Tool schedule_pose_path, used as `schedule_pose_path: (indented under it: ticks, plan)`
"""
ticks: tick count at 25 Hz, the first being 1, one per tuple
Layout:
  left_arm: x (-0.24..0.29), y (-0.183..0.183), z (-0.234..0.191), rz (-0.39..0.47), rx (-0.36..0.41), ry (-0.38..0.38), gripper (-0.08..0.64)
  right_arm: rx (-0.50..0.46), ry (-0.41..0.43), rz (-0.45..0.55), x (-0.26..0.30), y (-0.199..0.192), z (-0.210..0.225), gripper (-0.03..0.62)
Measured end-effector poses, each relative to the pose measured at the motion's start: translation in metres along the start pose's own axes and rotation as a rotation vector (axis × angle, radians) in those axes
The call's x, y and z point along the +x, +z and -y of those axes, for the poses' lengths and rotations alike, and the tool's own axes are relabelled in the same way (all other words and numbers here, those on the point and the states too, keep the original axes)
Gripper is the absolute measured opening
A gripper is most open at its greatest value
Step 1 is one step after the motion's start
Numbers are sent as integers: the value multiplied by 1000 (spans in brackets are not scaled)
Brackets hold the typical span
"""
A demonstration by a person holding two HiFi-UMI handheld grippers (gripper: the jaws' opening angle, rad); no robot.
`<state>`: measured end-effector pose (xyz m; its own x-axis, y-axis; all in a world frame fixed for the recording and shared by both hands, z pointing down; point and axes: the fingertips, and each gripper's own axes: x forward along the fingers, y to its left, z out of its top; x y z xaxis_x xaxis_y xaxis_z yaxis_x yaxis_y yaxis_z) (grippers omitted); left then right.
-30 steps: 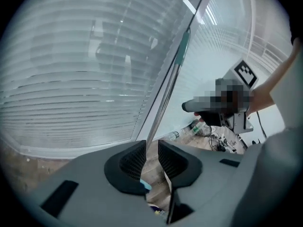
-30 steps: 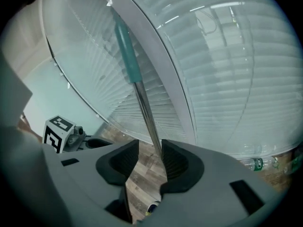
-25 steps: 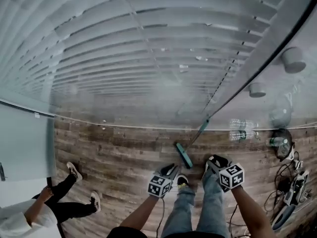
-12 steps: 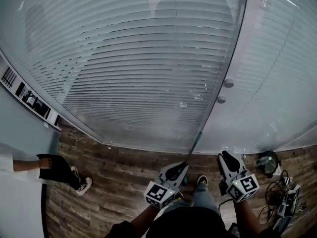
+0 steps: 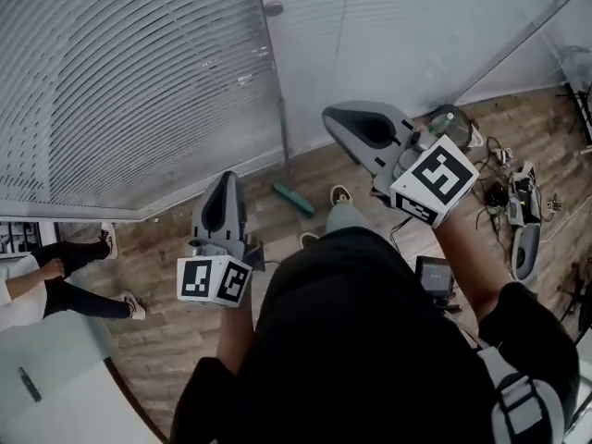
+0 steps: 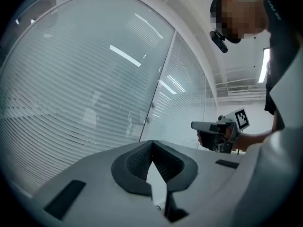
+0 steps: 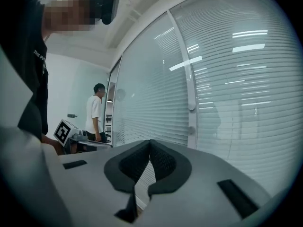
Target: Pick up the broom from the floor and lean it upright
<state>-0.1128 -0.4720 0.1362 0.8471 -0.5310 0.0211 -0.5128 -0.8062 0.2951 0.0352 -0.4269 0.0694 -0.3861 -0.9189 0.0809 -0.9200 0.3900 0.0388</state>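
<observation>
My left gripper and right gripper have jaws pressed together, empty; the broom looks already propped against the glass wall.

Head camera: on my head, looks steeply down past my torso to wood floor. Glass wall fills top. My left gripper and right gripper close under lens.

Left gripper camera: rides on it, faces level along own jaws. Jaws fill lower frame, very near. Glass wall beyond, right gripper at right.

Right gripper camera: same mounting, left gripper at left edge.

Shared: glass wall in all three views. Bystander in head and right gripper views.
</observation>
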Motion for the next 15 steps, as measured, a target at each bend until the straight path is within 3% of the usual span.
schedule_pose_path:
  ticks: [6, 15]
  plan:
    - [-3, -12, 11, -39, 1, -25, 21, -3, -84, -49, -27, -5, 12, 18]
    - [12, -13, 31, -39, 31, -72, 21, 14, -115, -44, -36, -14, 18, 18]
